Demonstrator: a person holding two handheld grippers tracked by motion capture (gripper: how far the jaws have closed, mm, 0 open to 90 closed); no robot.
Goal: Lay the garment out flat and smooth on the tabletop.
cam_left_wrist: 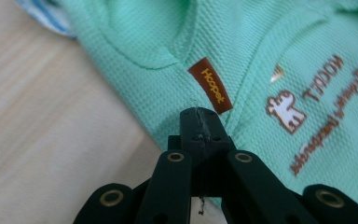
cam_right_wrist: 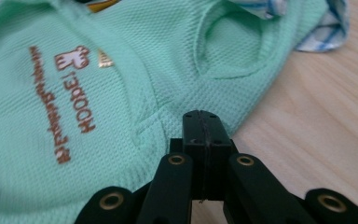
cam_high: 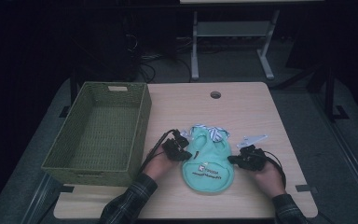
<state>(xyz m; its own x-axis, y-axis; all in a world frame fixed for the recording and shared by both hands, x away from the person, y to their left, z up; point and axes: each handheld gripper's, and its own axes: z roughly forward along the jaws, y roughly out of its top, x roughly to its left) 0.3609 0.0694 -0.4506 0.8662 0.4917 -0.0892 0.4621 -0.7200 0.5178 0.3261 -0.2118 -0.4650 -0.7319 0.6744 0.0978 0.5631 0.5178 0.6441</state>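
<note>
Both grippers, left gripper [cam_high: 182,151] and right gripper [cam_high: 235,159], have jaws clamped on the green shirt's [cam_high: 207,161] edges; it lies flat on the counter [cam_high: 242,107], basket [cam_high: 137,135] empty, so early days.

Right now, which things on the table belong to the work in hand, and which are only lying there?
In the work:
- mint green garment
- left gripper, fingers shut at its edge
- right gripper, fingers shut at the opposite edge

Lying about:
- woven basket
- grey plate

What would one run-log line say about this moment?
left gripper: shut on green garment left edge | right gripper: shut on its right edge | garment: flat on table | wicker basket: left
</note>
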